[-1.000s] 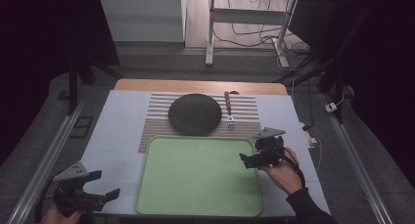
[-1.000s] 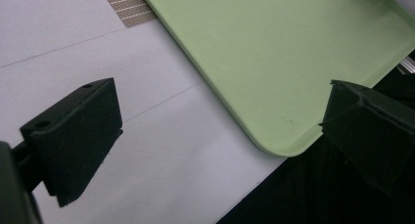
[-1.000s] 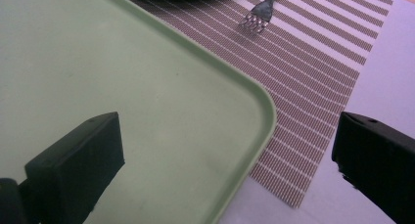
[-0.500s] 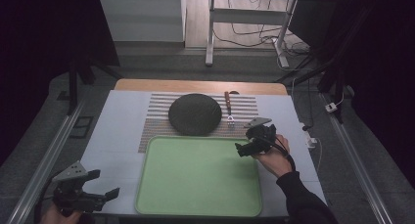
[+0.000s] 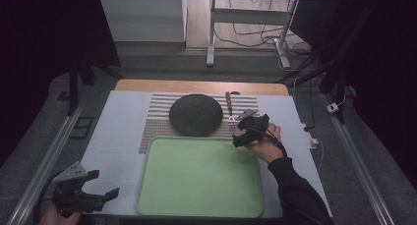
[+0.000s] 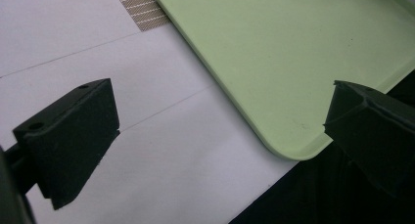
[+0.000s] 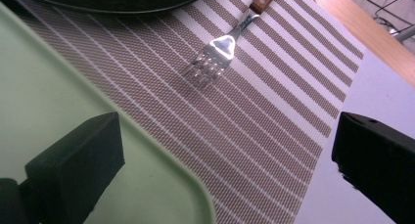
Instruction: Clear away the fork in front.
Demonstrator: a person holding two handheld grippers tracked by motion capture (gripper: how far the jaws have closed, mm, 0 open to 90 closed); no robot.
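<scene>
On the tabletop (image 5: 123, 122), my released right gripper (image 5: 244, 131) hangs over the tray (image 5: 196, 181) corner near the fork (image 7: 215, 55); my left gripper (image 5: 83, 198) gapes too.

Both black tongs, left tongs (image 5: 105, 195) and right tongs (image 5: 239, 132), have blocky jaws, grey three-cornered plates; dark sleeve (image 5: 297, 193).

The green tray (image 5: 196, 181) looks like smooth plastic with a soft sheen. Beyond it, the striped placemat (image 7: 274, 111) is a coarse woven mesh, and on that mat lies a fork (image 7: 215, 55) with a shiny metal head and a wooden handle. Beside the fork, the dark plate (image 5: 195, 114) is matt. The bench (image 6: 161, 160) is covered in smooth, matt white sheet, with bare wood at its far edge.
</scene>
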